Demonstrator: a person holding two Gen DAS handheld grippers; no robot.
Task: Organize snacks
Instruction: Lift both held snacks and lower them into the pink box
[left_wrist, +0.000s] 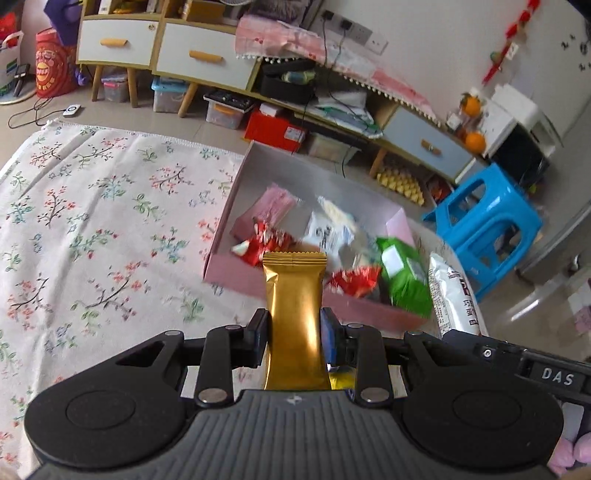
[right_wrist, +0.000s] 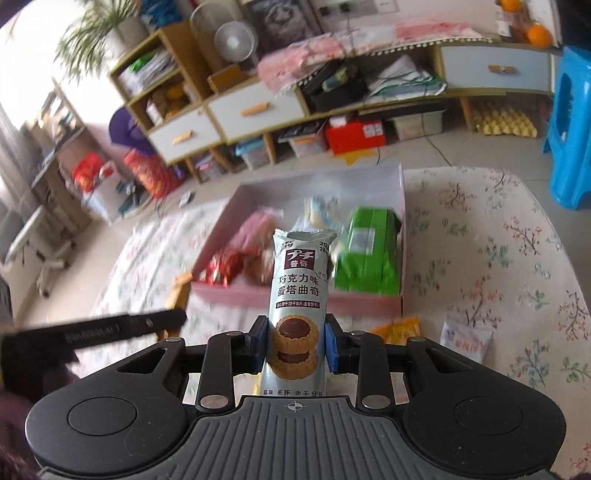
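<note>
Jaws of the left gripper (left_wrist: 294, 341) pinch a gold snack packet (left_wrist: 294, 317) that stands upright between the pads; those of the right gripper (right_wrist: 295, 345) clamp a pale cookie packet (right_wrist: 299, 295) printed with chocolate tart biscuits. Both packets are held above the floral tablecloth (left_wrist: 92, 221), just in front of the pink box (right_wrist: 295, 301), which holds a green packet (right_wrist: 369, 258), red wrappers (left_wrist: 258, 243) and other blurred snacks

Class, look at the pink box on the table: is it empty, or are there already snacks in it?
Not empty. The pink box holds a green packet, red wrappers and other blurred packets.
</note>
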